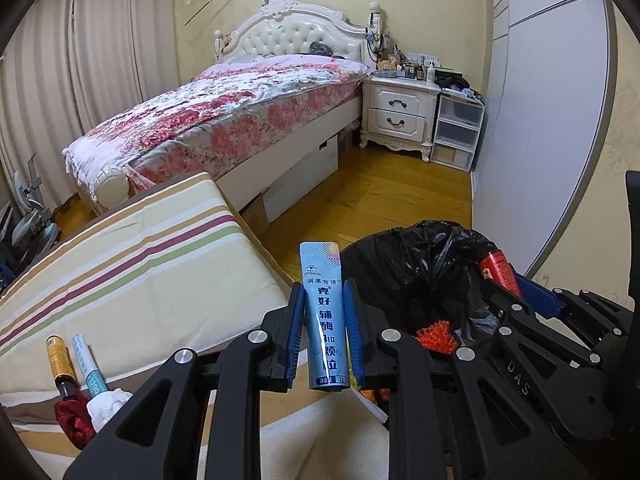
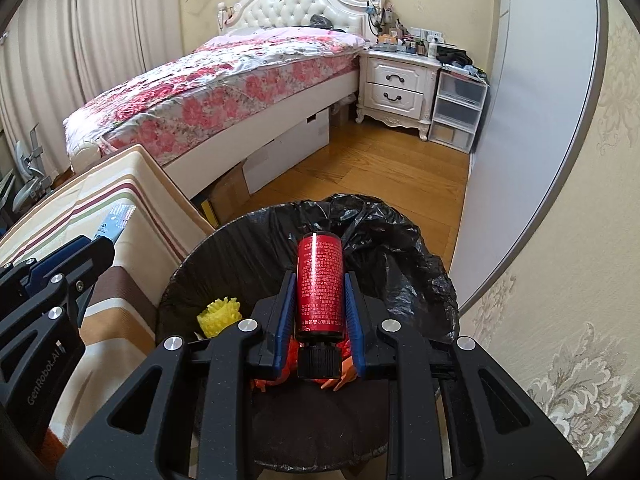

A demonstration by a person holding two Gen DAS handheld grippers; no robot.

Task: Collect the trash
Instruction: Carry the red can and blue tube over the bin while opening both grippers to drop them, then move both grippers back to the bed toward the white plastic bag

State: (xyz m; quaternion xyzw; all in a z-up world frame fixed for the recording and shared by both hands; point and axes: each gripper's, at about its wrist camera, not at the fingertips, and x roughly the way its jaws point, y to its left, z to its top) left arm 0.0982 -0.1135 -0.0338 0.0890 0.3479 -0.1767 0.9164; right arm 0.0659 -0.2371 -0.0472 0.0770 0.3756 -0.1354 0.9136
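My left gripper point(image 1: 324, 300) is shut on a blue sachet stick point(image 1: 323, 304) with Chinese print, held upright just left of the bin. The bin point(image 1: 416, 276) is lined with a black bag. My right gripper point(image 2: 318, 292) is shut on a red bottle point(image 2: 319, 290) with a black cap, held over the bin's opening point(image 2: 260, 256). The red bottle also shows in the left wrist view point(image 1: 498, 272). Yellow point(image 2: 220, 314) and orange point(image 1: 436, 336) scraps lie inside the bin. The sachet tip shows in the right wrist view point(image 2: 114, 222).
A striped cushion point(image 1: 132, 280) lies left of the bin. On it near me are a yellow tube point(image 1: 58, 356), a teal-and-white sachet point(image 1: 90, 368), a white wad point(image 1: 108, 404) and a red wrapper point(image 1: 74, 420). A floral bed point(image 1: 224, 120), nightstand point(image 1: 400, 112) and wardrobe door point(image 1: 540, 140) stand beyond.
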